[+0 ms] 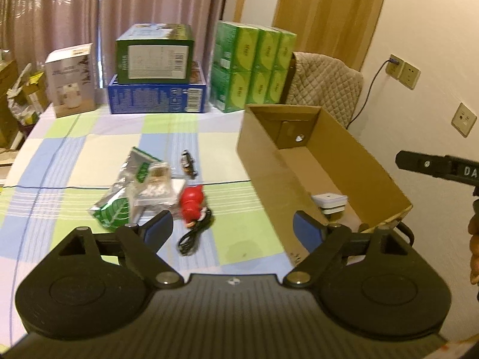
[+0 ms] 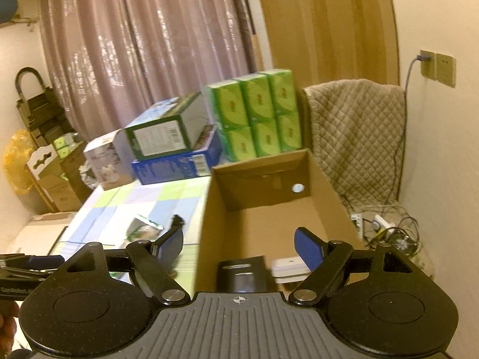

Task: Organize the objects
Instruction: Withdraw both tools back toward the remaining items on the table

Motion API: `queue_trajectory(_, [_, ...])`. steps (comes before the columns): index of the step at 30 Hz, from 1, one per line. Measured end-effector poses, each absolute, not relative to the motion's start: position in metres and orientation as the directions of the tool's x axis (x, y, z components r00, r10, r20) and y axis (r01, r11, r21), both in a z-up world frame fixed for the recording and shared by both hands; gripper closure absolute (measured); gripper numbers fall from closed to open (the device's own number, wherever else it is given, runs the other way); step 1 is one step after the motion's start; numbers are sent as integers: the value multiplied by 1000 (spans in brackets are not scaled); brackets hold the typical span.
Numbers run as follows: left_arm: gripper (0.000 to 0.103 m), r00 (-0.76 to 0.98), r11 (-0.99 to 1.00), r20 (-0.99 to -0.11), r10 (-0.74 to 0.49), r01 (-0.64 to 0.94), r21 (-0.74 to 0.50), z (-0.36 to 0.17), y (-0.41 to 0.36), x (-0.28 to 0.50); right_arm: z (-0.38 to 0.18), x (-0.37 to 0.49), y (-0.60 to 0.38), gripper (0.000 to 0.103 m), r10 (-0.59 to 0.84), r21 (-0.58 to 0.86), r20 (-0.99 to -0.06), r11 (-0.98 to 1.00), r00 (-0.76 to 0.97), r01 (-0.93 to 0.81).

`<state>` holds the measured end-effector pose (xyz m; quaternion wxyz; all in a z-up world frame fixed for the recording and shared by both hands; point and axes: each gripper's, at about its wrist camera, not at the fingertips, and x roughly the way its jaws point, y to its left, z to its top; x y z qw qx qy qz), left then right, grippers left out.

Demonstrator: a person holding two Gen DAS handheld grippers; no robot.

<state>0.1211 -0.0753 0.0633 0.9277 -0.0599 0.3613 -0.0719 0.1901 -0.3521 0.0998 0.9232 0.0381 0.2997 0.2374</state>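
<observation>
Checked tabletop before a curtain, loose items left of an open cardboard box.
Both the left gripper and right gripper have jaws spread, empty. The box holds a white adapter and a black item; the foil snack bag, red toy and black cable lie touching, so a grab could snag the cable and drag the toy.

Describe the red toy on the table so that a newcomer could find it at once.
Start at the open cardboard box on the checked tablecloth. Left of it lies a small clutter: foil packets, a black cable. The red toy is between them, the only bright red thing there.
</observation>
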Motion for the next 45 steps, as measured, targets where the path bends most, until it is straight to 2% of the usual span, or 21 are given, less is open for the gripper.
queue_trajectory(4, [9,738,988,-661,-139,55,-147,65,-53,108,104,179,-330,24,494,217,-525,865,693,-452])
queue_trajectory(13, [1,753,995,-656,-39,-33,-97,66,-6,81,102,157,-285,24,549,217,-527,825,649,-522])
queue_trajectory(25, [1,749,993,-662,20,-94,-75,68,29,61,89,137,-252,24,596,230,-535,784,598,-576])
queue_trajectory(45, [1,749,996,-660,59,-91,-14,98,24,29,68,106,-236,24,639,260,-555,741,532,-619])
